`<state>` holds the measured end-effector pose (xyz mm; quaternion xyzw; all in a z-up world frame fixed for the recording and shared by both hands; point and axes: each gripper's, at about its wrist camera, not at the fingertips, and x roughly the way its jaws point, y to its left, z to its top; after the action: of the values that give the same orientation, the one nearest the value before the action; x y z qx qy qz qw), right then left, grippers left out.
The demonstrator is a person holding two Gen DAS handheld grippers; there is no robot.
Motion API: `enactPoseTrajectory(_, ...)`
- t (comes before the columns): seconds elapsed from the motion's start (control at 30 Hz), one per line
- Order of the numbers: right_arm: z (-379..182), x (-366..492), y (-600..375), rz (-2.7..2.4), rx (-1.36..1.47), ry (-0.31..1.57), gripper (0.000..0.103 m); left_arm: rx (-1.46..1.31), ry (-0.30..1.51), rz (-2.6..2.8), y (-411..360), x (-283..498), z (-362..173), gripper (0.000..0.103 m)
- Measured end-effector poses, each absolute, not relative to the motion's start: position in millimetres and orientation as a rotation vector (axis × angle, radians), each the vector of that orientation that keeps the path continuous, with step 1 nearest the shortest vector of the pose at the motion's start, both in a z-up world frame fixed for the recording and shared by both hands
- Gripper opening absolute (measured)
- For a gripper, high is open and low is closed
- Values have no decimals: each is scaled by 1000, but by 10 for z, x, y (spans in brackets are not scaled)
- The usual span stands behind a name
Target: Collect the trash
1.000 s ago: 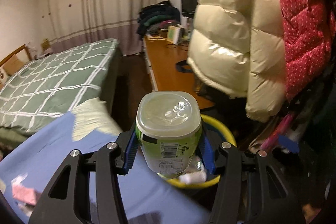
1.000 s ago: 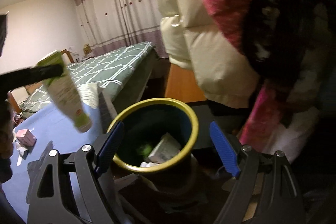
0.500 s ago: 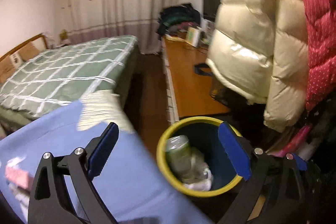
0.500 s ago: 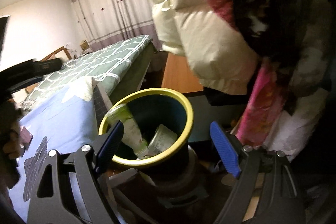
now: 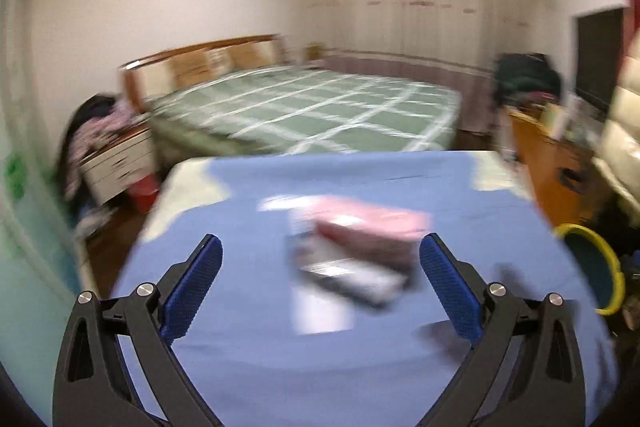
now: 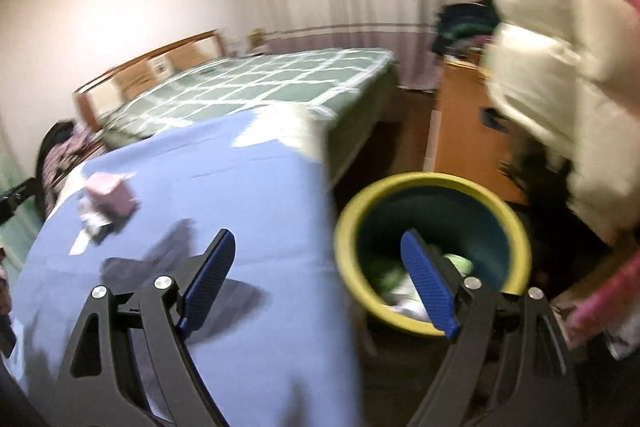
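My left gripper [image 5: 320,259] hangs over the blue sheet [image 5: 248,347], its jaws still opening wide and holding nothing. Ahead of it lies a blurred pink box [image 5: 368,231] on some flat wrappers [image 5: 352,279]. The yellow-rimmed bin [image 5: 600,267] sits at the far right of that view. My right gripper [image 6: 320,259] is open and empty, straddling the sheet's edge and the bin [image 6: 344,231], which holds green and white trash [image 6: 456,261]. The pink box [image 6: 112,195] appears far left on the blue sheet [image 6: 248,195].
A bed with a green checked cover [image 5: 320,107] stands behind the blue sheet. A wooden desk [image 5: 548,163] with piled clothes runs along the right. Puffy cream and pink jackets [image 6: 560,59] hang above the bin. A white bedside drawer unit [image 5: 120,163] is at left.
The left gripper let go of the green bottle, which fell into the bin, then swung left over the blue sheet toward the pink box. The right gripper turned left too.
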<state>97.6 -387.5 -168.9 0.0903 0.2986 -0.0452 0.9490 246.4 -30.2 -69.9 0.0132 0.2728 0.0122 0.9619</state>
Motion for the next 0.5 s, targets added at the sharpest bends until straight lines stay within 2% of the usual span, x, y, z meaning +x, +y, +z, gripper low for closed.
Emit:
enactPoseTrajectory(0.2,-1559,1379,-3021,92,96,629,81,-31,566,192,575,2491,-986,97)
enactPoseTrajectory(0.4,-1585,1751,-2133,278,21,678,81,-61,571,259,892,2458,-1197,97)
enactPoseTrajectory(0.5,-1696,1985,-1786,356,2,739,74,-57,571,287,1014,2421,-1241,97)
